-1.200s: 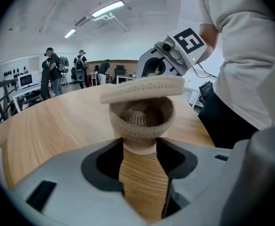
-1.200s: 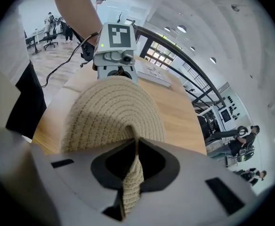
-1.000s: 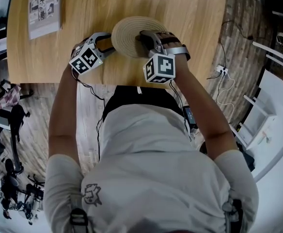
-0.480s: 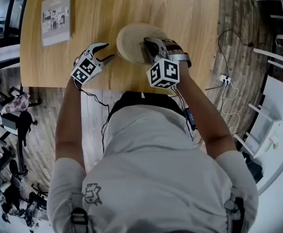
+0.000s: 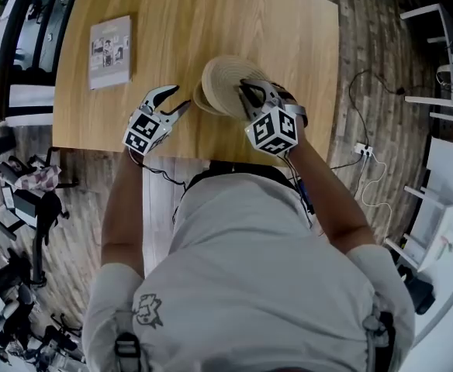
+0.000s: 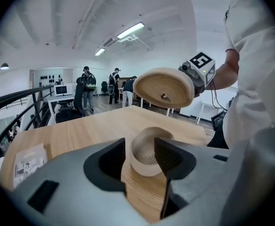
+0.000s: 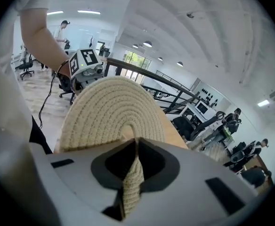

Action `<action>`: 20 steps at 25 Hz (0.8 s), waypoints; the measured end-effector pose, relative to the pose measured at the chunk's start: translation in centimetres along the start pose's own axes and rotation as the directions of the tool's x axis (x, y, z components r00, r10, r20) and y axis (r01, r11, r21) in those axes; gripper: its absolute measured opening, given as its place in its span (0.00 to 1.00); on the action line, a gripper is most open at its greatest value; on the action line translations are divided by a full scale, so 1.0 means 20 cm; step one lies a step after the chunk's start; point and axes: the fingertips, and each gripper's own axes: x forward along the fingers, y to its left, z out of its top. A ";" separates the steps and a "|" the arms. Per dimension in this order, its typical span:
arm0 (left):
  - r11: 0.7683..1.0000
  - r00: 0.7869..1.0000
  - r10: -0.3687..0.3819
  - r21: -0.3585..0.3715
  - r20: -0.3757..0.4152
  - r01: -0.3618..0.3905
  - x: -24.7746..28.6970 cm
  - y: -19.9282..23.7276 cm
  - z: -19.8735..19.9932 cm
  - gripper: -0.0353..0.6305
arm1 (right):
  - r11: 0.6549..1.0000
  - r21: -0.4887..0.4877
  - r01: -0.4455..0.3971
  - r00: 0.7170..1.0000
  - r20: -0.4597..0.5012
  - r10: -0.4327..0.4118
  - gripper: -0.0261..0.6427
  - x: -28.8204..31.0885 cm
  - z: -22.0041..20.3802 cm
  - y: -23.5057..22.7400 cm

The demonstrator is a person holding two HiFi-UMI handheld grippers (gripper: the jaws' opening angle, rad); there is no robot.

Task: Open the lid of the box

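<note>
My right gripper (image 5: 251,93) is shut on the rim of the round woven lid (image 5: 225,82), which it holds tilted up above the table. In the right gripper view the lid (image 7: 110,111) rises edge-on out of the pinched jaws (image 7: 135,147). The open woven box (image 6: 149,149) stands on the table below, its coiled floor showing. Just short of the box, my left gripper (image 6: 140,147) has its jaws apart and closing, with the box ahead of the fingertips and not pressed. In the head view the left gripper (image 5: 178,97) sits to the lid's left, and the lid hides most of the box.
A printed booklet (image 5: 110,41) lies at the far left of the wooden table (image 5: 288,37). The table's near edge runs right under both grippers. Past the table's left side are a black railing (image 6: 15,102) and, farther off, people at desks (image 6: 85,86).
The right gripper has raised and tilted the lid off the box. The left gripper has drawn back to the left, away from the box's side.
</note>
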 end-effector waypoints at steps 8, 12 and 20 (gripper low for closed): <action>0.994 0.989 0.096 -0.063 0.109 -0.090 -0.13 -0.13 0.28 0.18 | 0.992 0.126 0.024 0.991 0.125 -0.040 0.08 -0.24 0.09 -0.06; 0.992 0.980 0.123 -0.053 0.158 -0.116 -0.19 -0.22 0.43 0.11 | 0.985 0.170 0.022 0.982 0.180 -0.054 0.08 -0.35 0.09 -0.08; 0.971 0.940 0.230 -0.115 0.251 -0.207 -0.27 -0.44 0.68 0.06 | 0.971 0.235 -0.036 0.950 0.310 -0.040 0.08 -0.62 0.06 -0.11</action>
